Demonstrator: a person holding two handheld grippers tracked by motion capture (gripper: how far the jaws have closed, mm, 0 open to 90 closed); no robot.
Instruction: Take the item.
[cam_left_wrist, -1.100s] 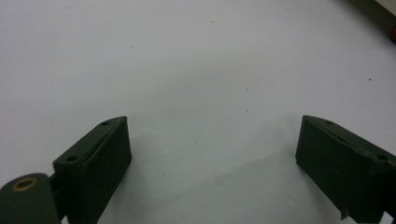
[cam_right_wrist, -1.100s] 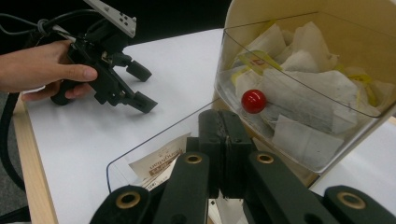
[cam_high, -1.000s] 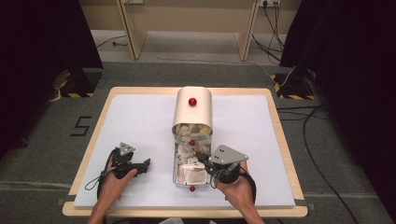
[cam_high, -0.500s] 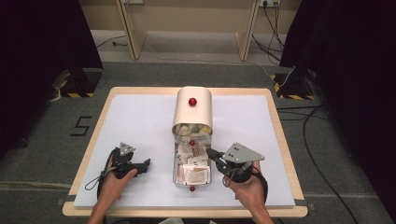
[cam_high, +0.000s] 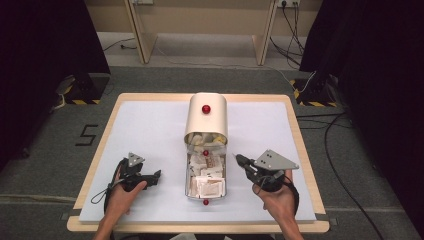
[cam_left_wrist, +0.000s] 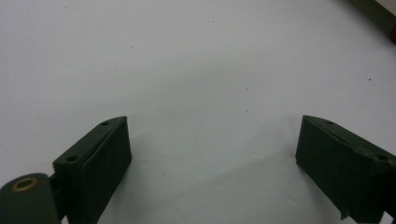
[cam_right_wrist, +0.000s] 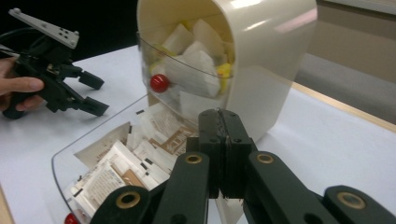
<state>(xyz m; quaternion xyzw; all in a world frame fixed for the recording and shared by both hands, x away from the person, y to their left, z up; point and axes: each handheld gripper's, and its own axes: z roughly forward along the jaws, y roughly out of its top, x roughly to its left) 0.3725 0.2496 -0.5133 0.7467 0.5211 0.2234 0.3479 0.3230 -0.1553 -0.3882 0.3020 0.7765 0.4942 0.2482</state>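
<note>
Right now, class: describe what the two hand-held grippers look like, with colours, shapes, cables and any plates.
Left gripper and right gripper are black, each with two blocky flat-faced jaws on linkage arms with brass-coloured pivots. Each carries a grey three-cornered plate drilled with small holes. A black cable trails from the left one. Both forearms are bare.

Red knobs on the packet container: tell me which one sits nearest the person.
The red knob at the open clear drawer's front edge; the others sit farther back.

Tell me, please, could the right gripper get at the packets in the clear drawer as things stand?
Probably yes: the clear drawer is pulled out, its packets uncovered, beside the right gripper, whose shut jaws must open first.
</note>
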